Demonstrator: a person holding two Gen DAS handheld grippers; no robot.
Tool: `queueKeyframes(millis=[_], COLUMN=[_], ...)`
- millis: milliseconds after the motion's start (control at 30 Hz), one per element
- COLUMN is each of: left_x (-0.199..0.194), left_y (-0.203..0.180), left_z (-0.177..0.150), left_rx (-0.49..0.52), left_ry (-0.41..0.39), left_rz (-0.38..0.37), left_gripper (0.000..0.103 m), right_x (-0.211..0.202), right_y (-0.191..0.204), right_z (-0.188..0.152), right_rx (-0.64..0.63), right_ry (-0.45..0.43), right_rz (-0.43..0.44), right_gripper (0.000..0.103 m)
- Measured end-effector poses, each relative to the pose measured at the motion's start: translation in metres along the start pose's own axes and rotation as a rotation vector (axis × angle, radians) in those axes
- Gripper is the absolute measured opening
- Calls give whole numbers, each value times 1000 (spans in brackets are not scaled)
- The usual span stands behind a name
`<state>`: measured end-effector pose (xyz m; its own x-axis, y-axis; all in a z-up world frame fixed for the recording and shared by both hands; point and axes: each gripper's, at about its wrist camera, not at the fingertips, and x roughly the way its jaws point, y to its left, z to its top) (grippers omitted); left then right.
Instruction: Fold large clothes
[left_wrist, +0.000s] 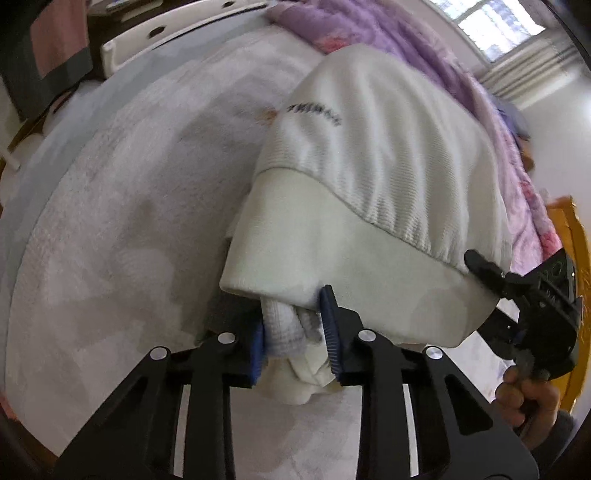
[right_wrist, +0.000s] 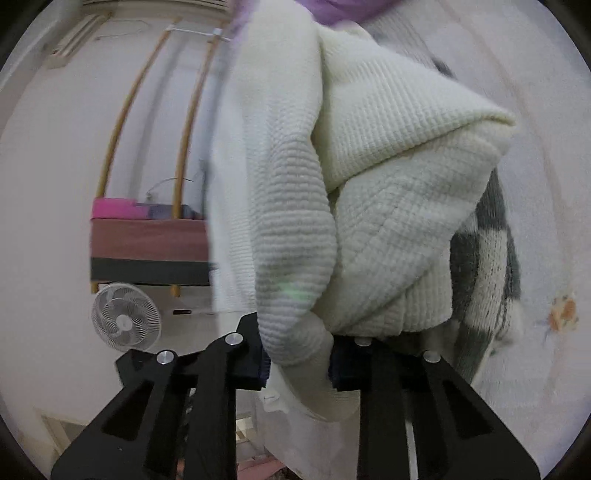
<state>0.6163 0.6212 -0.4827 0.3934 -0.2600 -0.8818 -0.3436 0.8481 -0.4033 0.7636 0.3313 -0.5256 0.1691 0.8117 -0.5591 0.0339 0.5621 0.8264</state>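
Over the bed (left_wrist: 110, 221), both grippers' jaws apparently clamp the cream sweater (left_wrist: 369, 166), left (left_wrist: 295, 332) and right (right_wrist: 297, 363).

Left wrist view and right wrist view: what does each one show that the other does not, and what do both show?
Only the left wrist view shows the dark lettering on the white sweater, the purple blanket, the window, and the right tool with the hand that holds it.

Only the right wrist view shows the fan, the shelf and a grey-checked cloth.

Both show the sweater, the pale bed cover with its orange mark, and a tool shut on the sweater: the left tool in its own view.
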Motion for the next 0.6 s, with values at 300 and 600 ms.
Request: queueKeyframes(millis=[300,600], left_x=[11,-11], left_y=[9,7], left_z=[-46,-52], left_rx=[-32,-52], left_ry=[110,43], left_rz=[46,164], left_gripper=[26,71], right_x=[-10,-27], right_y=[-50,-35], right_z=[-54,-70], right_rx=[126,54], right_ry=[70,65], right_rz=[-141,-326], right_gripper=[24,68])
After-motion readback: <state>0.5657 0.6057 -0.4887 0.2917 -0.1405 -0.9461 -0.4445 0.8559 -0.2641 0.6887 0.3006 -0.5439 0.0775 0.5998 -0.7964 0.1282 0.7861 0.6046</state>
